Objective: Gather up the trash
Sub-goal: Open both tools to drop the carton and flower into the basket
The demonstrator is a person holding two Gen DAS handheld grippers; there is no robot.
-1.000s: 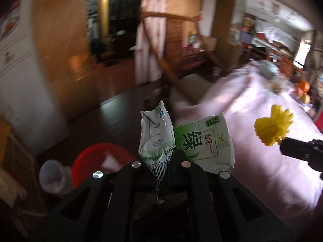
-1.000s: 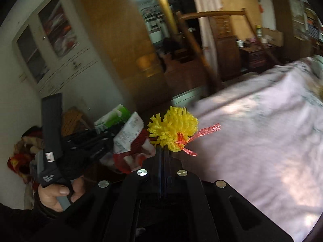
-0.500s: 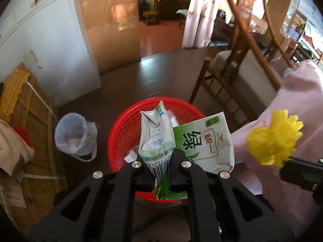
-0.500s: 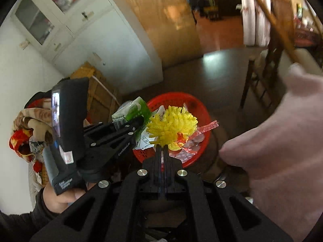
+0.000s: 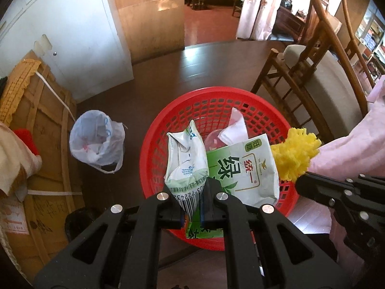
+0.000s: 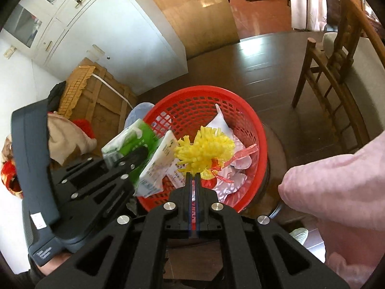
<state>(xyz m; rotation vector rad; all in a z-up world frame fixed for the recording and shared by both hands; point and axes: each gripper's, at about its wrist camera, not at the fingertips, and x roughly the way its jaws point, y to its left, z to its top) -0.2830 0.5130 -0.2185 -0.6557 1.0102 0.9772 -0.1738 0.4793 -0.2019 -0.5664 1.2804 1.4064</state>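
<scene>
A crumpled green-and-white drink carton (image 5: 223, 168) is hanging over the red mesh basket (image 5: 211, 101), with a yellow fringed pom-pom (image 5: 294, 155) sitting at its three o'clock.

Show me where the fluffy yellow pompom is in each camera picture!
Left wrist view: the yellow pompom is at the right, by the basket's right rim, held in the right gripper.
Right wrist view: the pompom is in the middle, clamped at the right gripper's tips, over the basket.
Shared landmark: the red basket.
</scene>
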